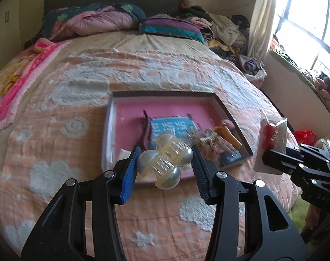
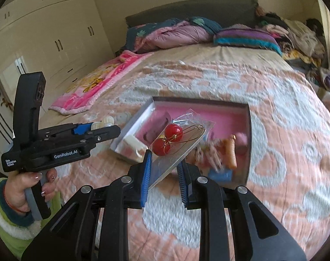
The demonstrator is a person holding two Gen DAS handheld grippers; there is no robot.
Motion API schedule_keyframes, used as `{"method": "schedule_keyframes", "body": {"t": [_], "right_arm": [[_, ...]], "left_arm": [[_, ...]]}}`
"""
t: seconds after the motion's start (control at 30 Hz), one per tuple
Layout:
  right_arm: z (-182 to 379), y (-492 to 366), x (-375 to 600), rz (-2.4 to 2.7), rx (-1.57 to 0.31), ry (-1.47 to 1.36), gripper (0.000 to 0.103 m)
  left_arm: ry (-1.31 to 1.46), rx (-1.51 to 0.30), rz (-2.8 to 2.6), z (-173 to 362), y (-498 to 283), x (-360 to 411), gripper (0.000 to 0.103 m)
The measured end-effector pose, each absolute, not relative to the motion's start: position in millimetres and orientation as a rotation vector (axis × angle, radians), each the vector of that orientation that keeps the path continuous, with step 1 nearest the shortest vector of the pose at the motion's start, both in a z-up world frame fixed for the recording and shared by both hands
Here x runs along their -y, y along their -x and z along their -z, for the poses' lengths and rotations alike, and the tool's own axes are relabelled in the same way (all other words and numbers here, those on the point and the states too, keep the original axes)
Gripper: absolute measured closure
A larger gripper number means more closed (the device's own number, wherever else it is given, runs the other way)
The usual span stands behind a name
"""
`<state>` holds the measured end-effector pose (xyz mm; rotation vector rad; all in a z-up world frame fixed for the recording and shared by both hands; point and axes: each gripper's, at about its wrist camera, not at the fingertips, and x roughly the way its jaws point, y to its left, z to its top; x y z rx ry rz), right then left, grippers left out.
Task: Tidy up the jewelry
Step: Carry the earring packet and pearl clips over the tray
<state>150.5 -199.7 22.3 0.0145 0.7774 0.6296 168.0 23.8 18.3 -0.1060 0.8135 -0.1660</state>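
Note:
In the left wrist view my left gripper (image 1: pixel 165 163) is shut on a translucent cream hair claw (image 1: pixel 165 158) with pearly ball ends, held above the near edge of an open box with pink lining (image 1: pixel 130 111). At the right edge, my right gripper (image 1: pixel 265 158) pinches a clear packet (image 1: pixel 271 139). In the right wrist view my right gripper (image 2: pixel 165 169) is shut on that clear packet of red cherry earrings (image 2: pixel 173 139), above the box (image 2: pixel 199 101). The left gripper (image 2: pixel 115 130) shows at left with the hair claw (image 2: pixel 105 122), in a person's hand (image 2: pixel 30 187).
The box lies on a peach bedspread with white clouds (image 1: pixel 67 130) and holds a blue card (image 1: pixel 171 128), a dark pink clip (image 1: pixel 145 130), an orange piece (image 2: pixel 231 152) and other small items. Pillows and clothes (image 1: pixel 219 28) line the bed's head. A wardrobe (image 2: pixel 45 32) stands at left.

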Motion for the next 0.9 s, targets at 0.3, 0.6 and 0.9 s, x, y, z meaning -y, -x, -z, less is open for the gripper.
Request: {"method": "schedule_keyframes", "body": {"t": [0.3, 0.6, 0.9], "right_arm": [[-28.3, -181.7, 186.5, -0.638, -0.768, -0.001, 0.081], [-8.0, -206.1, 195.0, -0.601, -0.818, 0.008, 0.081], [25.2, -219.9, 208.2, -0.562, -0.888, 0.005, 0.081]], "left_arm": [[0.113, -0.818, 0.143, -18.1, -192.5, -27.5, 0.064], [0.106, -0.848, 0.171, -2.5, -214.6, -9.8, 0.064], [0.095, -0.891, 0.201, 17.6, -226.2, 8.6, 0.064]]}}
